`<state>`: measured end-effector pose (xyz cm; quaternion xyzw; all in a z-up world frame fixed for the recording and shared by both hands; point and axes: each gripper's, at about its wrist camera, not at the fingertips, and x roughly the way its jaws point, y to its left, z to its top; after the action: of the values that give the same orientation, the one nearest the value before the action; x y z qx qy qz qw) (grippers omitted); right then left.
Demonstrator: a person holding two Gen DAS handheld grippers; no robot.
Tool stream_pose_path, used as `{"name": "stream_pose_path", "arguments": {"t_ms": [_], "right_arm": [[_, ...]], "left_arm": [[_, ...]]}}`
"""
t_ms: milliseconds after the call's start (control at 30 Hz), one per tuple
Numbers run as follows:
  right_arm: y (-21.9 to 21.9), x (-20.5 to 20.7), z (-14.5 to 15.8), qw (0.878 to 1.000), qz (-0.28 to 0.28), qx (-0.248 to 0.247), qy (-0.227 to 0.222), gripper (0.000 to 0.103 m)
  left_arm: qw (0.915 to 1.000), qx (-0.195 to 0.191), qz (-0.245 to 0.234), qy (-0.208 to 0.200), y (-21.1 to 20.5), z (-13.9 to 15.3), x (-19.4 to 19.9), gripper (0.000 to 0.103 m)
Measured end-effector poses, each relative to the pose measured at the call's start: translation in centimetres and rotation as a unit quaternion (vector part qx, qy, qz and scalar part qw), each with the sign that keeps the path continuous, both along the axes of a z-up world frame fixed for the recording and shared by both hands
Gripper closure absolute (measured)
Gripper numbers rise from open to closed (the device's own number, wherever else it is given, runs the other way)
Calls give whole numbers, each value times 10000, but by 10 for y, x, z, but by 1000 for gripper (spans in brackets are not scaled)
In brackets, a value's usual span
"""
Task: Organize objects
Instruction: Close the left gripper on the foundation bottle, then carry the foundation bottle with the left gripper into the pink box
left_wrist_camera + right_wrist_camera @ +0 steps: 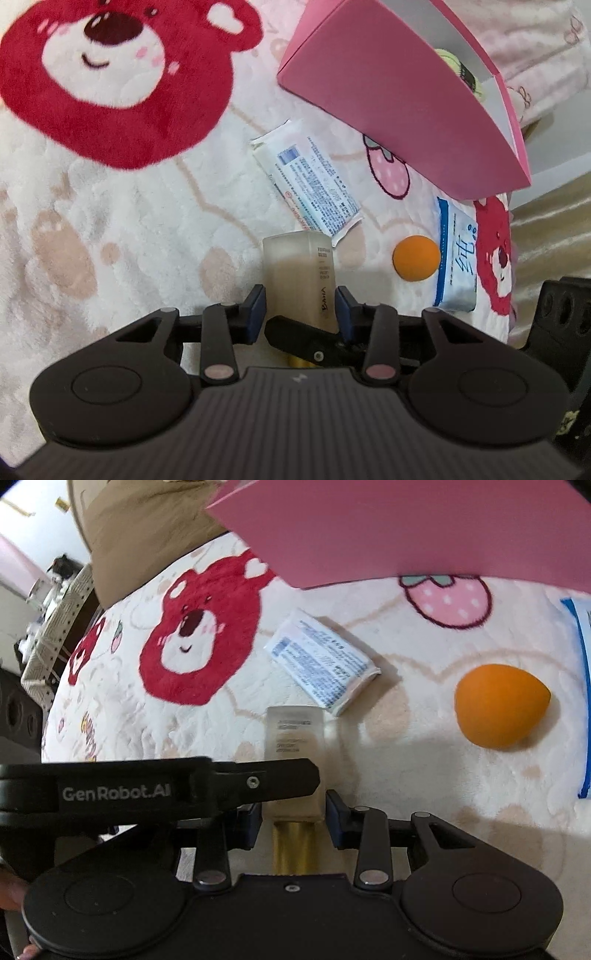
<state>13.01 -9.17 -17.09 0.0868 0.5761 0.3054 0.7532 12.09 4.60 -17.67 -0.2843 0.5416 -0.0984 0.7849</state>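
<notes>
**Both claws on one bottle**

Your left claw (300,308) is clamped on the frosted bottle (297,273): its blue pads (258,306) press the bottle's two sides, just above the gold cap (291,845). Your right claw (291,816) closes around the same bottle lower down, at the joint where the frosted body meets the cap; its pads look to be touching the bottle, though the left claw's black finger crosses in front and hides one side, so that contact is less certain.

The bottle points away from you, its flat base toward the middle of the blanket (122,229), a cream fleece printed with red bears and pink strawberries.

Just beyond the bottle's base lies a white tissue pack (306,181) with blue print, lying at a slant and near but not clearly touching the bottle. To its right sits an orange sponge (416,257), egg-shaped, resting on the blanket. Just beside the sponge on its far right is a second pack (457,258) with a blue edge and large blue lettering.

A pink box (388,96) stands at the upper right, beyond the packs, with its open top turned away; something yellow-green shows inside, too small to make out. In the right wrist view the same box fills the upper edge of the picture above the strawberry print.
</notes>
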Motion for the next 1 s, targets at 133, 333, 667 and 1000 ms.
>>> {"name": "stream_pose_path", "arguments": {"t_ms": [133,333,667,1000], "right_arm": [[1,-4,13,9998,172,-56,-119,62],[2,-10,49,9971,447,32,-621,60],[1,4,116,9888,492,43,-1407,60],[-1,62,182,9773,503,19,-2057,60]], "left_arm": [[10000,28,-21,-23,-1,11,-2,65],[9990,22,-132,-428,5,47,-3,65],[9911,538,-479,-1120,-8,126,14,65],[9807,897,-632,-1616,-21,202,74,65]]}}
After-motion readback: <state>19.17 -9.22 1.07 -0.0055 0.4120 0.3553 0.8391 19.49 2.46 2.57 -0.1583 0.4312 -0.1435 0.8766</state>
